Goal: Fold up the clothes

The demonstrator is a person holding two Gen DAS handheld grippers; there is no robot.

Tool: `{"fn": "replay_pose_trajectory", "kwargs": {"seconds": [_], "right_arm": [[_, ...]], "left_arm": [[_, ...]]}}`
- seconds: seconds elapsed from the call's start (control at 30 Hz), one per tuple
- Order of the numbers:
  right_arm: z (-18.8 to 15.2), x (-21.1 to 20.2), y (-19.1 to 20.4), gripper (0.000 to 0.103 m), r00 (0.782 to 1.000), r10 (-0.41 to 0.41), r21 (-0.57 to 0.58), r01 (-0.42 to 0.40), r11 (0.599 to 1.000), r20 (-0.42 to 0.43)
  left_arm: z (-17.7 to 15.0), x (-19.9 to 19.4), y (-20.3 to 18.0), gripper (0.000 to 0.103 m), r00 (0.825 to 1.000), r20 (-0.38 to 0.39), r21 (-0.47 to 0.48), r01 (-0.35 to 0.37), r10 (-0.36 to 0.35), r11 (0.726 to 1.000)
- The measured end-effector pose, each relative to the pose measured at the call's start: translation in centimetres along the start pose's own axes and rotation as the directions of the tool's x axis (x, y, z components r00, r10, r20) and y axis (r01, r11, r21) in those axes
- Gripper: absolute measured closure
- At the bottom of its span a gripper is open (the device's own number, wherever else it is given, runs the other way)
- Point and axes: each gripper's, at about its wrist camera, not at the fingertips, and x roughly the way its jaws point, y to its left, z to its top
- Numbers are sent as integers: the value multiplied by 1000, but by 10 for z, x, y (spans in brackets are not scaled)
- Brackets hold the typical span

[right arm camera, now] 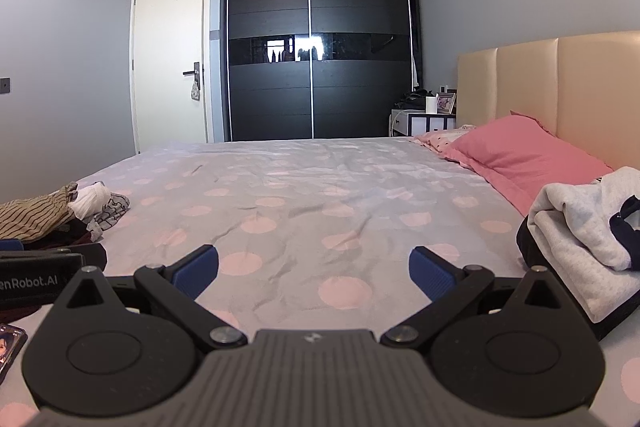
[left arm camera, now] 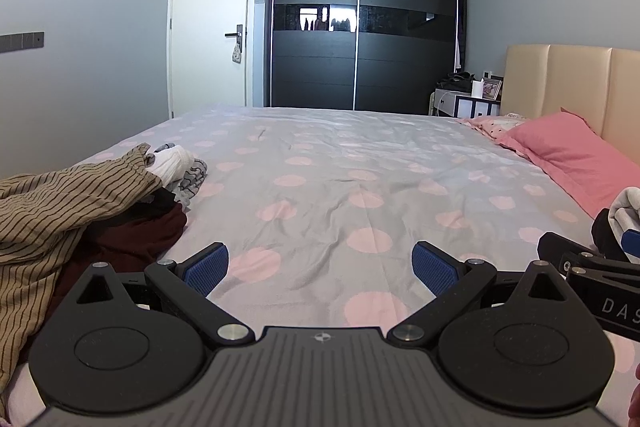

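Note:
A heap of unfolded clothes lies on the bed's left side: a tan striped garment (left arm camera: 60, 203), a dark maroon one (left arm camera: 132, 239) and a white and grey bundle (left arm camera: 180, 167). The right wrist view shows the same heap (right arm camera: 48, 213) at far left. A folded light grey sweatshirt (right arm camera: 584, 223) rests on a dark garment at the right. My left gripper (left arm camera: 320, 267) hovers open over bare sheet, holding nothing. My right gripper (right arm camera: 314, 271) is open and empty too, just left of the folded sweatshirt. Each gripper's body shows at the edge of the other's view.
The bed (left arm camera: 360, 163) has a grey sheet with pink dots. Pink pillows (right arm camera: 520, 155) lie against a beige headboard (right arm camera: 560, 87) at right. A phone (right arm camera: 8, 347) lies at the lower left. A dark wardrobe (left arm camera: 360, 15), white door and nightstand stand beyond.

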Motion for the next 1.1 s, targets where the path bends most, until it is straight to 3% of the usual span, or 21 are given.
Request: {"fn": "replay_pose_trajectory", "kwargs": {"seconds": [0.5, 0.83, 1.0, 1.1], "right_arm": [[7, 0, 0, 1, 999, 53, -26, -53, 998, -15], [15, 10, -11, 1, 994, 39, -69, -46, 997, -106], [13, 20, -10, 0, 989, 43, -25, -47, 999, -141], [13, 23, -1, 1, 989, 63, -38, -68, 997, -135]], "left_arm": [[5, 1, 12, 3, 999, -32, 2, -7, 8, 1000], [17, 13, 104, 3, 979, -84, -70, -191, 185, 979], [24, 18, 152, 5, 956, -116, -105, -283, 271, 953], [29, 16, 199, 6, 930, -131, -146, -360, 343, 921]]}}
